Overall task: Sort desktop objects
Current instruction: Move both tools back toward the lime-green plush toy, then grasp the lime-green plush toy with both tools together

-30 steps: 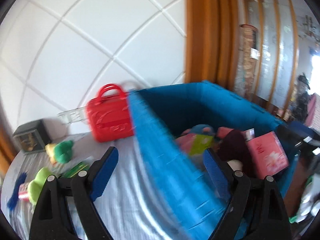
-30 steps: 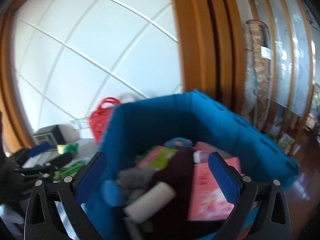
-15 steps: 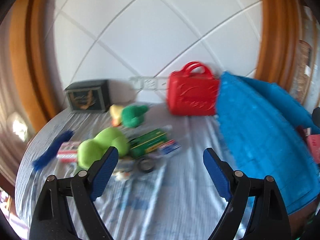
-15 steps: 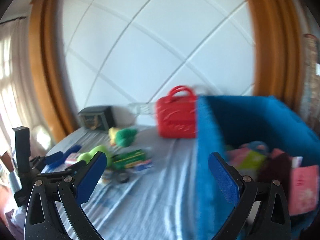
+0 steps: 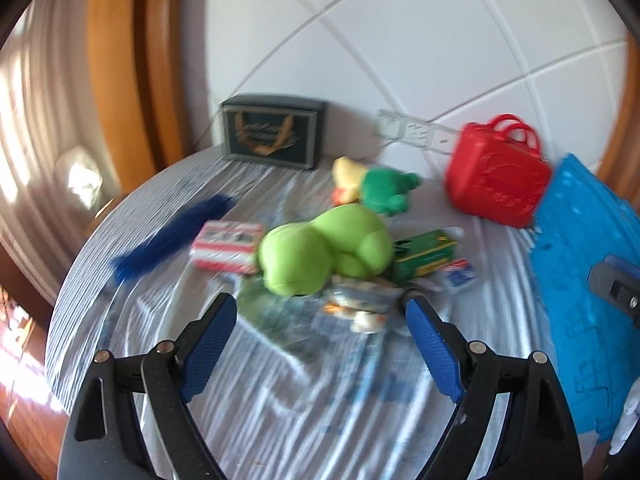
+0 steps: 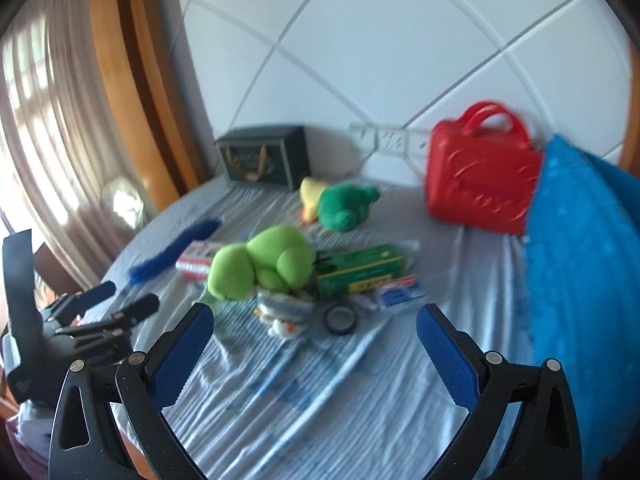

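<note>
Both wrist views have swung off the blue bin (image 5: 580, 280) and onto the clutter; a second ago we looked down into the bin at pink boxes and a dark soft thing, and now only its outer wall shows at the right edge of each view; the motion blur has eased but not gone.

We judge we are between picks, coming back for the next object; our left gripper (image 5: 322, 328) has its jaws wide apart with nothing between them, and our right gripper (image 6: 316, 336) likewise stands apart and empty.

What is left to sort lies in a loose heap on the striped cloth (image 5: 320, 420), well apart from the bin: the light green plush (image 5: 320, 252) on top, a green box (image 5: 424, 256) just beside it, a pink-and-white pack (image 5: 226, 246) on its other side, a dark green plush (image 5: 386, 192) behind, a blue tassel (image 5: 172, 236) off to the left, and a roll of dark tape (image 6: 340, 318) in front; the red toy case (image 5: 496, 184) stands against the bin wall.

Next, as we read it, we should lower the left gripper over the light green plush, the nearest and topmost piece, and close on its bulk; being soft, it should squash, so a deep bite seems wise.
</note>
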A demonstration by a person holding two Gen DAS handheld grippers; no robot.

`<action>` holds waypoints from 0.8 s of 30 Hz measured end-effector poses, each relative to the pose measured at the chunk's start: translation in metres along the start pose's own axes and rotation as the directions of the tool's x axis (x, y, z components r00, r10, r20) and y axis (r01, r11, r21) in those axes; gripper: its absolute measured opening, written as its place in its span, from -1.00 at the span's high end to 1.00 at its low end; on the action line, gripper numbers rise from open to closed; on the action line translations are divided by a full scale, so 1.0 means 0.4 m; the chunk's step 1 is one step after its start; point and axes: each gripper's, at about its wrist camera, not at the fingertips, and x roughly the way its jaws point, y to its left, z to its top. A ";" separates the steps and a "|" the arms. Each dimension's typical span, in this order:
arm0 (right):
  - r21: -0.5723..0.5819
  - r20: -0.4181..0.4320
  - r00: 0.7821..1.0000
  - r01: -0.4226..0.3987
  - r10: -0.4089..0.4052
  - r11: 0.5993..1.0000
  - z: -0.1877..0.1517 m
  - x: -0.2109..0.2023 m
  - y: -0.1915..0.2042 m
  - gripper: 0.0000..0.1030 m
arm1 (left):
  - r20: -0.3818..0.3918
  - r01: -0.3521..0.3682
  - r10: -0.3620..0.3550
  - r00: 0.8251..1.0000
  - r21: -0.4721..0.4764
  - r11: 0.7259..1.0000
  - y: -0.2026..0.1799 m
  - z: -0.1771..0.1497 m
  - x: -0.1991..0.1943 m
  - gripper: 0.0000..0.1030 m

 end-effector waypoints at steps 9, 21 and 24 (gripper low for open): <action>0.004 -0.205 0.979 -0.022 0.022 1.000 0.008 0.279 0.024 -0.99 | -0.115 -0.035 0.029 0.993 -0.045 0.998 0.088 0.022 0.172 -0.69; -0.080 -0.327 0.944 0.017 -0.042 0.997 0.069 0.594 0.023 -0.99 | -0.262 -0.007 0.003 0.965 -0.013 1.000 0.033 0.083 0.469 -0.69; -0.098 -0.356 0.933 0.009 -0.043 0.995 0.080 0.661 0.020 -0.99 | -0.295 -0.006 0.002 0.955 -0.013 1.000 0.025 0.093 0.533 -0.69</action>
